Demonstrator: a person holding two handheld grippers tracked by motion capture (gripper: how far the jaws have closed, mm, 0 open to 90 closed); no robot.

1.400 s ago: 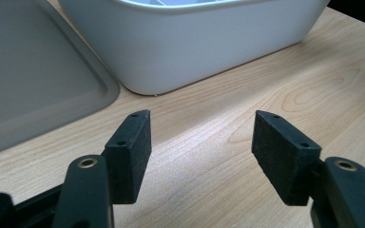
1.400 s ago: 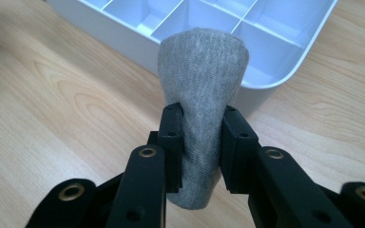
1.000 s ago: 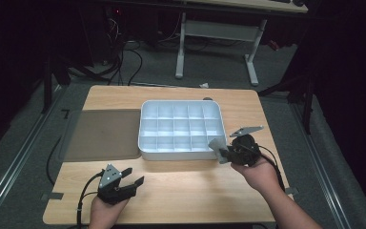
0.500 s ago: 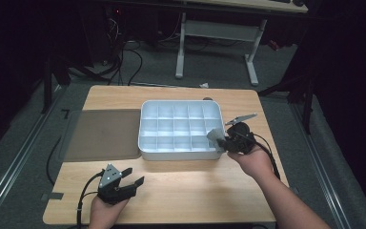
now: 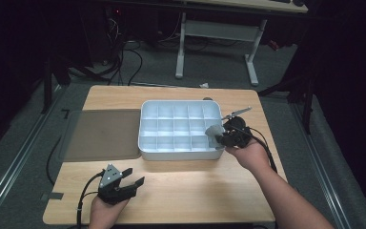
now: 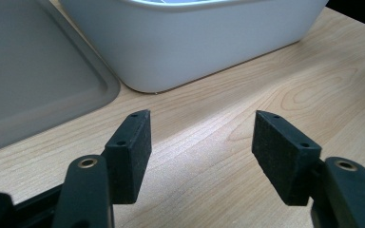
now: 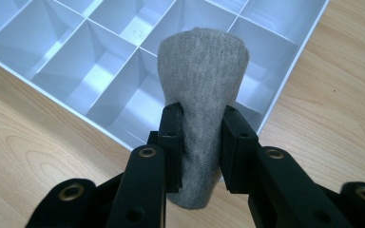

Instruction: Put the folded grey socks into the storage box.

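grey roll's (image 7: 199, 109) lower end hidden behind fingers (image 7: 171, 137), tray (image 6: 180, 42) cut off

I found no legible text, label, brand mark, number or sign in any of the three views. The white plastic compartment tray (image 5: 145, 143), the flat grey rectangular lid (image 5: 100, 133) and the light wooden table top (image 5: 186, 186) all presented plain, unmarked surfaces, and the grey knitted fabric roll (image 7: 202, 80) likewise carried no tag or print.
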